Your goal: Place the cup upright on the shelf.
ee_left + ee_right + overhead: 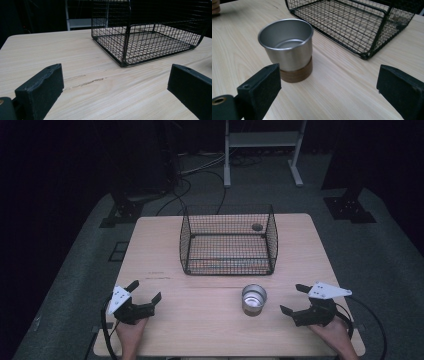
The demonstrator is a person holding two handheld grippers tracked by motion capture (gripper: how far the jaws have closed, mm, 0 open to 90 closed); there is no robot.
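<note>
I am holding the right gripper point(295, 299) wide open and empty near the front right of the table point(165, 330), with the metal cup point(254, 299) standing free just to its left and nothing between the jaws. In the right gripper view the cup point(287, 47) is sitting ahead and toward the left jaw, not touching either pad. The cup is standing upright on its brown wooden base, mouth facing straight up, so its long axis is running vertical; it is resting in front of the wire basket point(227, 240), apart from it, slightly right of the table's middle. My reading is that I am lining up for a grasp, and to do it well I am thinking of swinging the jaws left until the cup sits centred between them, keeping them level and closing on the steel wall above the base, so it is not tipping. The left gripper point(144, 294) is also gaping open and empty, resting at the front left, facing the basket point(150, 37).
</note>
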